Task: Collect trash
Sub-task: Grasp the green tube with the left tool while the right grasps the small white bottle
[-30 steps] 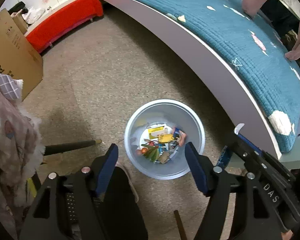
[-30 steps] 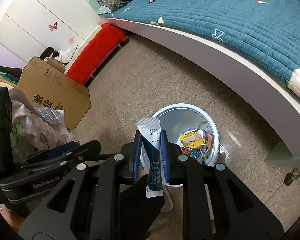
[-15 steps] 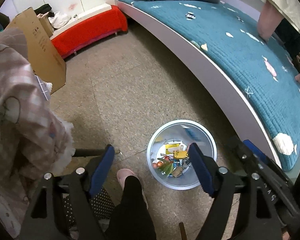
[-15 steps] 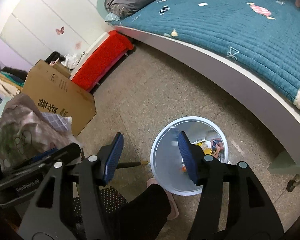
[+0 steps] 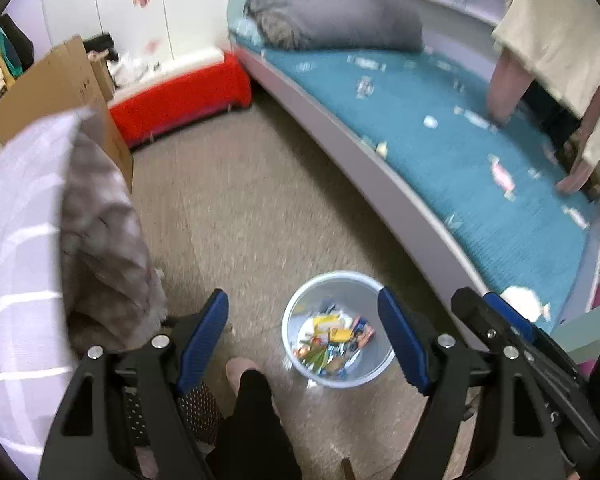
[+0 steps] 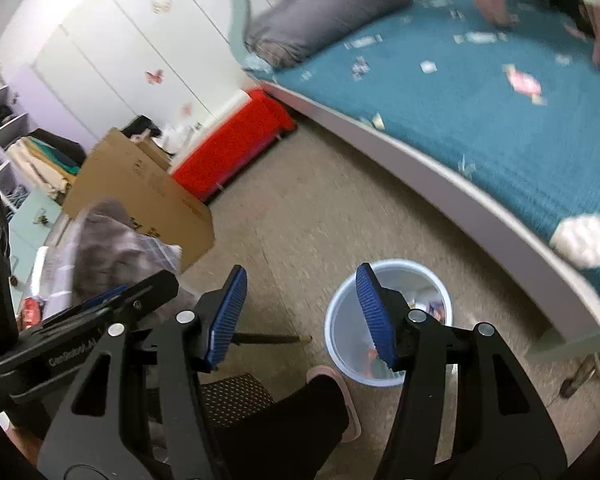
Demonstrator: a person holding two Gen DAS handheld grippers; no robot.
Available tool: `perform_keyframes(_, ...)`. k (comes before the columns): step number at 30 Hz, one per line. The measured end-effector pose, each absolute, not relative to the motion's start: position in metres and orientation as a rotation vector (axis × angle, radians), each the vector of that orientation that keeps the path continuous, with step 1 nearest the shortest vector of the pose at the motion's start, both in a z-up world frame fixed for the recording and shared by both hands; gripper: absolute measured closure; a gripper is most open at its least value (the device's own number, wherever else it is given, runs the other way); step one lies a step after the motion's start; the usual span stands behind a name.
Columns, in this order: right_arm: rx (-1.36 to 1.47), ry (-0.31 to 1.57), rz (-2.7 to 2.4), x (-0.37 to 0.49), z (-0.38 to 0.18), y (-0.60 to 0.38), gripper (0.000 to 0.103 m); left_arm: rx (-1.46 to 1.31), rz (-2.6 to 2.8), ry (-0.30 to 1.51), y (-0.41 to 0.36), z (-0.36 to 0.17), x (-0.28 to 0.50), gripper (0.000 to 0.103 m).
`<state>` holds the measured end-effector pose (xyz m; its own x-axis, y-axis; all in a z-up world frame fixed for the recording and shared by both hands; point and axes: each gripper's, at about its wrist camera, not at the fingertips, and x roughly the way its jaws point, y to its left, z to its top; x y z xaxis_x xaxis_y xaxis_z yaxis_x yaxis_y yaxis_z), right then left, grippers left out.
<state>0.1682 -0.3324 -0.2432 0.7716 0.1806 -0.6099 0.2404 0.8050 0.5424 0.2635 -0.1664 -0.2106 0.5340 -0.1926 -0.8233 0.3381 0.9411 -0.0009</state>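
Observation:
A pale blue trash bin stands on the floor beside the bed, with several colourful wrappers inside; it also shows in the right wrist view. My left gripper is open and empty, raised above the bin. My right gripper is open and empty, above and left of the bin. Several scraps of trash lie scattered on the teal bed cover, also seen in the right wrist view.
A red bench and a cardboard box stand at the far left. A checked cloth hangs at my left. The person's leg and slipper are by the bin. Another person's limbs rest on the bed.
My right gripper opened and the white and blue packet it held is gone from its jaws. Both grippers have risen and tilted up, so the bin looks smaller and lower.

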Motion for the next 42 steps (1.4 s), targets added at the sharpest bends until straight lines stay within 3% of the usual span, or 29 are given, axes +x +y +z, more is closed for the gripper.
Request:
perform_keyframes(11,0.469,0.569,0.173,0.160,-0.123,-0.249,0.046,0.145,-0.266,0.705,-0.072,-0.087,0.216,0.025)
perform_keyframes(21,0.247,0.585,0.437,0.222,-0.055,-0.084,0.046,0.080,-0.102,0.707,0.091,-0.035,0.234,0.025)
perform_keyframes(28,0.104,0.635,0.526,0.295,-0.032,0.021,0.046,0.083,0.042,0.720,0.196,-0.021,0.275,0.025)
perform_keyframes(37,-0.024,0.731,0.602,0.373,-0.044,0.122,0.046,0.024,0.126,0.824,0.289,-0.048,0.340,0.025)
perform_keyframes(39,-0.059,0.744,0.601,0.383,-0.048,0.133,0.046,0.021,0.112,0.862,0.296,-0.060,0.352,0.035)
perform_keyframes(42,-0.120,0.768,0.586,0.399,-0.057,0.150,0.046,0.049,0.111,0.902,0.300,-0.077,0.368,0.038)
